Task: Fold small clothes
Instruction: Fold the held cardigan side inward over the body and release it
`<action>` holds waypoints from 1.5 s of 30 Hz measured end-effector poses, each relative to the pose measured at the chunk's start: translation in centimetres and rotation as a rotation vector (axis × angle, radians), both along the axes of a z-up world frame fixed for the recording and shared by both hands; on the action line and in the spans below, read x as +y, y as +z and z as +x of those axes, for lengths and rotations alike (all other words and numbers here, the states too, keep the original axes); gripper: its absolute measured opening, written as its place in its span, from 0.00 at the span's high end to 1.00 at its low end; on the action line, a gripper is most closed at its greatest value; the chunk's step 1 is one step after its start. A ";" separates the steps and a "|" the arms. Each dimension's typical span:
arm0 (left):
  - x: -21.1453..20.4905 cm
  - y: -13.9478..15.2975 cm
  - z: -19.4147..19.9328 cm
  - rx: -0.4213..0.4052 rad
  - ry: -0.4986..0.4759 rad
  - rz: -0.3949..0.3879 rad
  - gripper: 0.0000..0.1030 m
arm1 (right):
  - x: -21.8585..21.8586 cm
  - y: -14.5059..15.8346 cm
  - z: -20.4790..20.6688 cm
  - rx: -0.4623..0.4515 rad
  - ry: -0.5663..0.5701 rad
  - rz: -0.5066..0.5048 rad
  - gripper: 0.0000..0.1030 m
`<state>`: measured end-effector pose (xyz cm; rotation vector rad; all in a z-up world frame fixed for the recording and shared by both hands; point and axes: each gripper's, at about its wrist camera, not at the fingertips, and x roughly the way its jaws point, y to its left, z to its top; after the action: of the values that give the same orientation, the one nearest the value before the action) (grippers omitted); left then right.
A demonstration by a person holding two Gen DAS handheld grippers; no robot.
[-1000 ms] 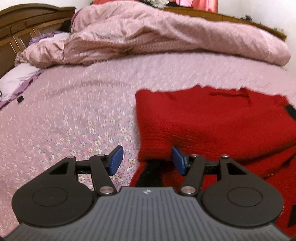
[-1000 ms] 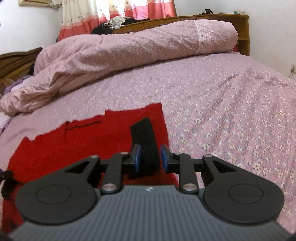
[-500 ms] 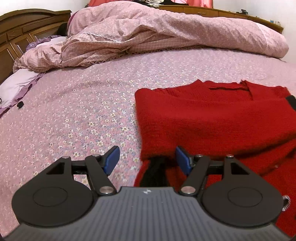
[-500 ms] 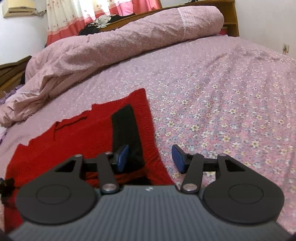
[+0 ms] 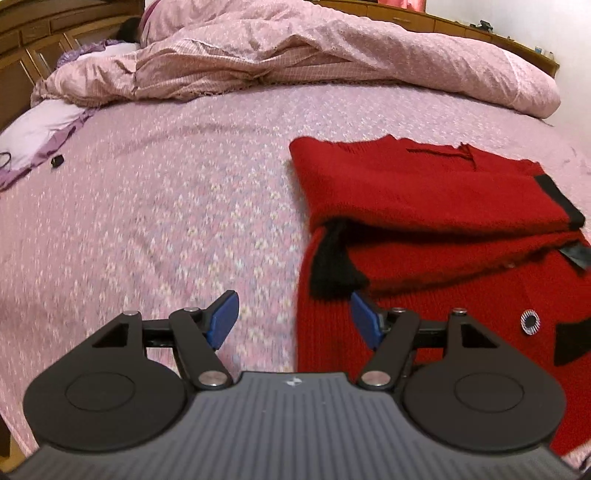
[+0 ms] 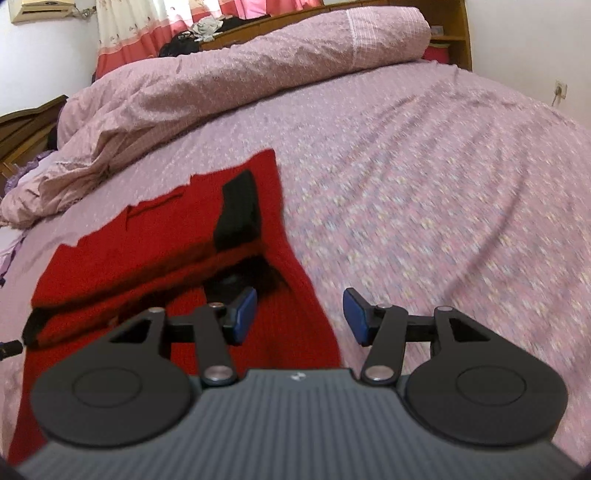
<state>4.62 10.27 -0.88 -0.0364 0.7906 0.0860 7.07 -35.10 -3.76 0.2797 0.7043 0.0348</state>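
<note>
A small red knit sweater (image 5: 424,206) with black cuffs lies on the pink floral bedspread, its upper part folded down over the body. It also shows in the right wrist view (image 6: 147,251). My left gripper (image 5: 291,317) is open and empty, above the sweater's left edge near a black cuff (image 5: 332,266). My right gripper (image 6: 299,314) is open and empty above the sweater's right edge, below a black cuff (image 6: 240,206).
The bedspread (image 5: 166,206) spreads left of the sweater and right of it (image 6: 424,192). A rumpled pink duvet (image 5: 314,55) lies along the far side. A white pillow (image 5: 40,125) and a small black object (image 5: 56,161) lie at far left. A wooden headboard (image 5: 44,33) stands behind.
My right gripper opened and let go of the black cuff. Both grippers drew back and rose from the sweater, so more of it shows.
</note>
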 end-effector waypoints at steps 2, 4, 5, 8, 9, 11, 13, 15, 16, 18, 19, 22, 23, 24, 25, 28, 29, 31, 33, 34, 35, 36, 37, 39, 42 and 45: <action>-0.2 -0.1 -0.8 0.003 -0.005 -0.001 0.30 | -0.3 -0.1 -1.0 0.009 -0.004 0.011 0.48; -0.2 -0.3 -1.6 0.011 -0.008 -0.005 0.30 | -0.5 -0.1 -1.9 0.015 -0.006 0.018 0.48; -0.3 -0.3 -2.0 0.016 -0.008 -0.010 0.30 | -0.5 -0.2 -2.4 0.017 -0.006 0.019 0.47; -0.3 -0.5 -3.2 0.029 -0.015 -0.032 0.30 | -0.6 -0.3 -3.6 0.023 0.000 0.021 0.48; -0.3 -0.6 -3.6 0.034 -0.018 -0.041 0.30 | -0.6 -0.3 -3.9 0.027 0.002 0.023 0.48; -0.3 -0.8 -4.3 0.049 -0.019 -0.060 0.30 | -0.6 -0.5 -4.6 0.038 0.010 0.026 0.48; -0.3 -1.3 -5.2 0.067 -0.020 -0.073 0.30 | -0.6 -0.8 -5.2 0.053 0.015 0.021 0.47; -0.4 -1.6 -5.8 0.083 -0.017 -0.070 0.30 | -0.5 -1.1 -5.8 0.068 0.025 0.011 0.47; -0.5 -1.7 -6.2 0.091 -0.016 -0.068 0.30 | -0.4 -1.2 -6.1 0.072 0.032 0.008 0.48; -0.6 -1.9 -6.8 0.102 -0.021 -0.072 0.30 | -0.3 -1.5 -6.6 0.074 0.046 -0.003 0.48; -0.6 -2.0 -7.1 0.109 -0.026 -0.081 0.30 | -0.2 -1.5 -6.8 0.069 0.051 -0.011 0.47; -0.7 -2.4 -7.5 0.135 -0.044 -0.113 0.30 | 0.0 -1.7 -7.3 0.076 0.070 -0.039 0.46; -0.7 -2.6 -7.7 0.141 -0.048 -0.121 0.30 | 0.1 -1.7 -7.5 0.079 0.078 -0.054 0.46; -0.8 -2.8 -7.9 0.138 -0.054 -0.122 0.30 | 0.2 -1.7 -7.7 0.081 0.086 -0.068 0.46; -1.0 -2.9 -8.1 0.134 -0.063 -0.116 0.30 | 0.2 -1.7 -7.8 0.081 0.093 -0.077 0.46; -1.3 -3.0 -8.3 0.134 -0.091 -0.137 0.29 | 0.1 -1.7 -8.1 0.085 0.097 -0.063 0.43; -1.4 -3.1 -8.3 0.136 -0.101 -0.155 0.29 | 0.1 -1.6 -8.1 0.088 0.101 -0.051 0.43; -1.5 -3.3 -8.3 0.144 -0.110 -0.171 0.29 | 0.1 -1.5 -8.1 0.092 0.115 -0.042 0.43; -1.7 -3.4 -8.3 0.148 -0.111 -0.166 0.29 | -0.3 -1.4 -8.0 0.093 0.118 -0.005 0.43; -1.7 -3.4 -8.3 0.149 -0.113 -0.170 0.29 | -0.5 -1.3 -8.0 0.093 0.123 0.024 0.43; -1.6 -3.3 -8.3 0.150 -0.115 -0.178 0.29 | -0.8 -1.3 -8.1 0.093 0.134 0.060 0.43; -1.5 -3.4 -8.4 0.153 -0.120 -0.192 0.29 | -0.9 -1.3 -8.2 0.095 0.146 0.092 0.43; -1.4 -3.5 -8.4 0.158 -0.128 -0.210 0.29 | -0.9 -1.3 -8.2 0.100 0.157 0.112 0.43; -1.3 -3.8 -8.5 0.172 -0.143 -0.248 0.29 | -0.7 -1.3 -8.2 0.109 0.172 0.119 0.43; -1.4 -4.3 -8.5 0.194 -0.172 -0.295 0.29 | -0.6 -1.3 -8.1 0.117 0.186 0.132 0.43; -2.1 -4.5 -8.4 0.207 -0.188 -0.277 0.29 | -0.6 -1.4 -7.9 0.122 0.194 0.143 0.44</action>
<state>-3.81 8.20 -5.43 -0.2180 1.0045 -0.2020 -0.81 -35.70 -5.13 0.3521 0.8498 0.2554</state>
